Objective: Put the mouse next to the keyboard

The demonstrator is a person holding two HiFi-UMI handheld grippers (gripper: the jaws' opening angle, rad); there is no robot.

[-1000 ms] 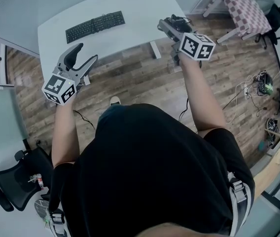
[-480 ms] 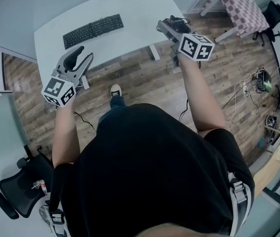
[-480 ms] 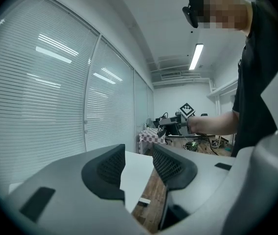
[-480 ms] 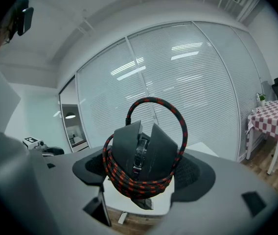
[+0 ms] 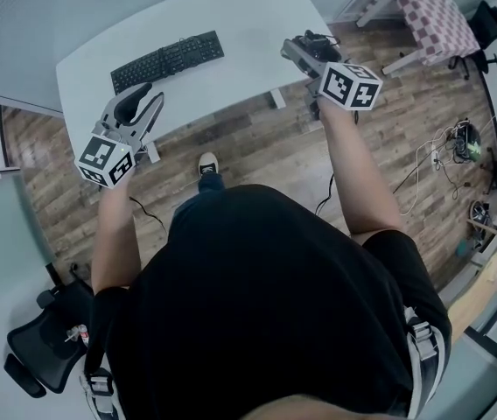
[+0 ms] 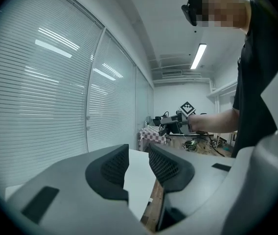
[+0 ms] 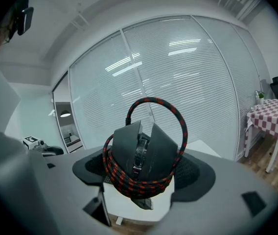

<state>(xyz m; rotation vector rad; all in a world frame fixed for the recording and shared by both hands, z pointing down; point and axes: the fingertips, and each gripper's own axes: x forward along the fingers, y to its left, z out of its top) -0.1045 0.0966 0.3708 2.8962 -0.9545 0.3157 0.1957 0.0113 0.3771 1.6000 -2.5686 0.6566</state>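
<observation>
The mouse (image 7: 141, 151) is travelling pinched in our right tool (image 7: 141, 177); our empty left tool (image 6: 138, 163) has just been narrowing, jaws apart. We are judging the next move to be lowering the mouse beside the keyboard (image 5: 168, 61).

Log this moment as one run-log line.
right gripper: shut on cable-wrapped mouse | left gripper: open, empty, jaws just been closing | keyboard: on table | mouse: not yet placed
</observation>
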